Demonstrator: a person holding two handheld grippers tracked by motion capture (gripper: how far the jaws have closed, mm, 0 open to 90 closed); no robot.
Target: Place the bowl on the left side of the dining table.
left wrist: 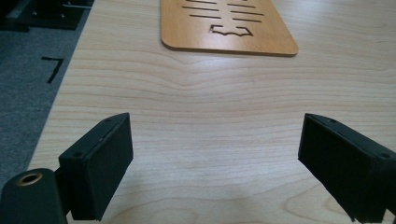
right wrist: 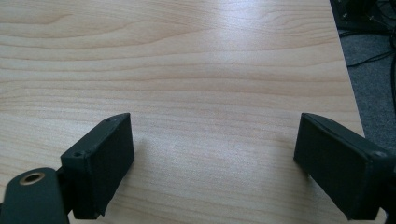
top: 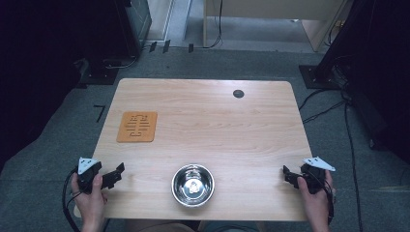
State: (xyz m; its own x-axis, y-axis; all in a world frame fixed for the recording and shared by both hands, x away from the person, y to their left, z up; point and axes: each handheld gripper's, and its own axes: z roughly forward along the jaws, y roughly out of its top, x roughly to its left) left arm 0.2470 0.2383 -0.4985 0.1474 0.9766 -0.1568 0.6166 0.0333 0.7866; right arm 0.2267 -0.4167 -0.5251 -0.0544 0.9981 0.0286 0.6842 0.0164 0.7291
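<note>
A shiny steel bowl (top: 193, 184) stands near the table's front edge, midway between the two hands. An orange-brown wooden trivet (top: 138, 126) with cut slots lies flat at the table's left; its near edge (left wrist: 229, 32) is ahead of the left jaws. My left gripper (top: 115, 174) rests at the front left corner, open, jaws wide apart over bare wood (left wrist: 215, 154). My right gripper (top: 288, 175) sits at the front right, also open with nothing between its jaws (right wrist: 215, 154).
The light wooden table (top: 217, 121) has a round dark grommet (top: 238, 94) near its far edge. Grey carpet, cables (top: 353, 145) and dark equipment stands surround the table. The table's right edge (right wrist: 348, 79) runs close to the right gripper.
</note>
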